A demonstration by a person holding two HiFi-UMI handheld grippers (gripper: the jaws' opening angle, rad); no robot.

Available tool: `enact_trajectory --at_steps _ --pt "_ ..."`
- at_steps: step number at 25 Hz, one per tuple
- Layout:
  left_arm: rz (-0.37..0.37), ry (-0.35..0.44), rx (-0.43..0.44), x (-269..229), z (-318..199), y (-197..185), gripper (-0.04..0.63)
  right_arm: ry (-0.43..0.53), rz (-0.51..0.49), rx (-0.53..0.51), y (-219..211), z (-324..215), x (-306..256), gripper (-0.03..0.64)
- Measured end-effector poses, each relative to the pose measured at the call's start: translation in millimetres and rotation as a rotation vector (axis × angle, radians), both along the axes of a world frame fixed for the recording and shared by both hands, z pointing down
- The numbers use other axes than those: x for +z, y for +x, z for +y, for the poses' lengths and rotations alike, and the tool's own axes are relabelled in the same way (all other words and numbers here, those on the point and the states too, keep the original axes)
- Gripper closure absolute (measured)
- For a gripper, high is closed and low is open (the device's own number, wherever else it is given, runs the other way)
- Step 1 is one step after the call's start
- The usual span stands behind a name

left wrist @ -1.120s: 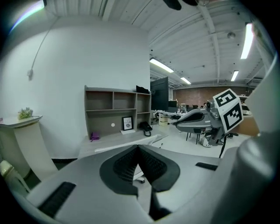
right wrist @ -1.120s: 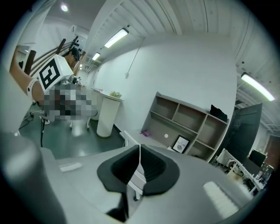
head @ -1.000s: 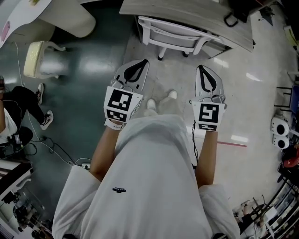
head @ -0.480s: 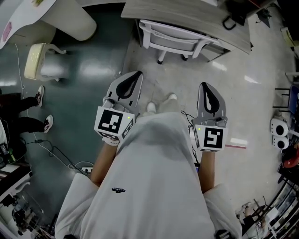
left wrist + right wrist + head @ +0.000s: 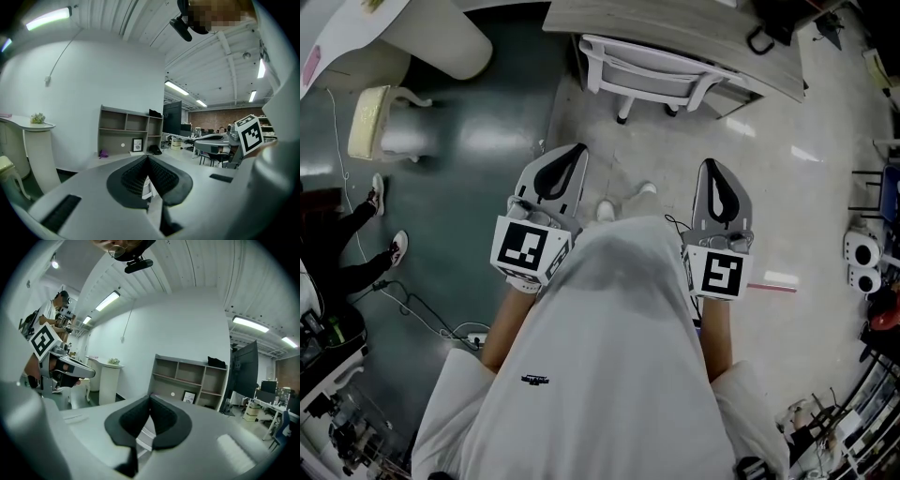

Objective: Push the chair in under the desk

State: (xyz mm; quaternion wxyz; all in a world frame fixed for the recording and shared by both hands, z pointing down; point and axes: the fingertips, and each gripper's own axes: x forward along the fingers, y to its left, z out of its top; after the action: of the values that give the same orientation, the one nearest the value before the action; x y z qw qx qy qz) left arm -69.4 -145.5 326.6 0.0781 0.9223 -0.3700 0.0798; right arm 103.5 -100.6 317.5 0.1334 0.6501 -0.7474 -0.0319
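The white chair [image 5: 647,75] stands tucked under the grey desk [image 5: 675,28] at the top of the head view, its back and two castors showing past the desk edge. My left gripper [image 5: 572,150] and right gripper [image 5: 710,165] are both shut and empty, held close to the body and pointing toward the chair, well short of it. In the left gripper view the closed jaws [image 5: 148,157] meet at the tip, with white slats visible low in the gap. The right gripper view shows its jaws [image 5: 150,397] closed the same way.
A white pedestal table [image 5: 431,37] and a cream chair [image 5: 375,117] stand at the upper left. A bystander's legs [image 5: 380,248] and floor cables [image 5: 422,309] lie at the left. Equipment [image 5: 862,262] lines the right edge. A grey shelf unit [image 5: 129,133] stands behind the desk.
Both grippers have drawn back from the chair toward the body, then held still. The chair has not moved. The bystander's legs at the left have shifted.
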Motion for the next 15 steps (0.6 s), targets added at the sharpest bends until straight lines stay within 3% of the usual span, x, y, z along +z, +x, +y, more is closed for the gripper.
enact_trajectory --at_steps 15 --pt "0.013 -0.004 0.020 -5.4 -0.6 0.8 0.588 -0.016 -0.059 -0.084 -20.7 -7.6 -2.0 0.604"
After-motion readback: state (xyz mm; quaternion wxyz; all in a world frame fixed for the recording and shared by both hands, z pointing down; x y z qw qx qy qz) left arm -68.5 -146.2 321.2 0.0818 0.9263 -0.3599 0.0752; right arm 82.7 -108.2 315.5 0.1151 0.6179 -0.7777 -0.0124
